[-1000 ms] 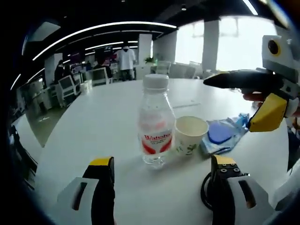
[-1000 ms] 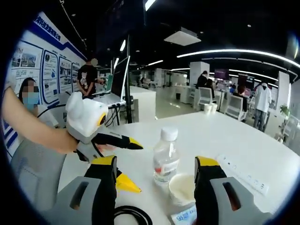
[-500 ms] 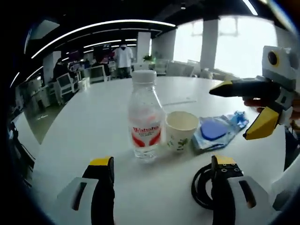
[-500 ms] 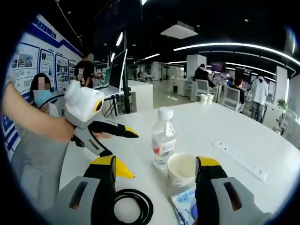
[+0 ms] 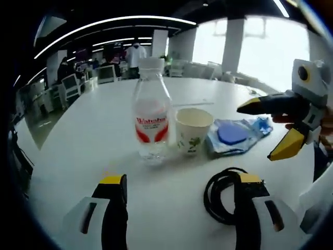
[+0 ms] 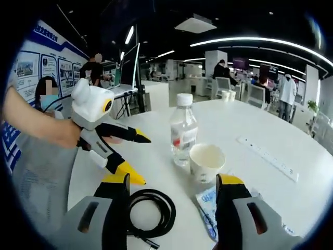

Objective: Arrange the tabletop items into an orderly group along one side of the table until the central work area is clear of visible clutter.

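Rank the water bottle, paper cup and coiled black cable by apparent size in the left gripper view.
1. Water bottle, tallest.
2. Coiled black cable, though it lies nearer the camera, so this is unsure.
3. Paper cup, smallest.

The table (image 5: 78, 151) is plain white. On it, the clear bottle (image 5: 151, 121) has a white cap and a red-and-white label. Beside the bottle, the cream paper cup (image 5: 193, 129) carries a green leaf print; next come a blue packet (image 5: 234, 135) and a black coiled cable (image 5: 221, 192). Both tools, left (image 5: 177, 182) and right (image 6: 171, 182), have black jaws with yellow tips.
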Tool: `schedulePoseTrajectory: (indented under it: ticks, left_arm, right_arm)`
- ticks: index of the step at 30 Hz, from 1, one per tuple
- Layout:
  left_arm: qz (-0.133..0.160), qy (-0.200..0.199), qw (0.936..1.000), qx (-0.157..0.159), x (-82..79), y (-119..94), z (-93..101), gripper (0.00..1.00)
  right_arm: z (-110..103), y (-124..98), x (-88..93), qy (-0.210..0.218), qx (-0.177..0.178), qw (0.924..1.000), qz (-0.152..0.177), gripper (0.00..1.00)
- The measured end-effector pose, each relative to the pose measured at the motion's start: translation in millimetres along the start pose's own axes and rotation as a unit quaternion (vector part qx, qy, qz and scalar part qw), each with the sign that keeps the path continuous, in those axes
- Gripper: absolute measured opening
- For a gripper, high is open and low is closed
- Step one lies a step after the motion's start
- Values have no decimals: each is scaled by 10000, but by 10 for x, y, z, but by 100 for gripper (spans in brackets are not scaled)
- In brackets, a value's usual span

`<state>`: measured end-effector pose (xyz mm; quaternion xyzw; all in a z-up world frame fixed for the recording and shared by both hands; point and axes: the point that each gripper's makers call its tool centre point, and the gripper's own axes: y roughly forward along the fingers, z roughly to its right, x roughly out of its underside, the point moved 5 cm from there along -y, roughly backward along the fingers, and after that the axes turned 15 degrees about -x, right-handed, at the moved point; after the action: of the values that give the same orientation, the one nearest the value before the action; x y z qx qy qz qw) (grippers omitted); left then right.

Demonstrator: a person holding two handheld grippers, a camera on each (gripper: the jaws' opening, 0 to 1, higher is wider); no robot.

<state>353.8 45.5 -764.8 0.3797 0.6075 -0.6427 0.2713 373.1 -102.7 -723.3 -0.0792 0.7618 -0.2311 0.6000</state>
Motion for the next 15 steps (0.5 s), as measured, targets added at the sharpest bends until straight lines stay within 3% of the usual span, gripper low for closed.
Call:
schedulePoseTrajectory:
  ticks: [5, 15]
  left_arm:
    - [-130, 58, 9999, 49, 147, 41, 47, 81]
    - [-218, 170, 9995, 128, 284, 47, 150, 78]
  right_arm:
    - [-15, 15, 136, 134, 26, 9999, -106, 62]
    - [-26, 3, 394, 437, 61, 9987, -244, 60]
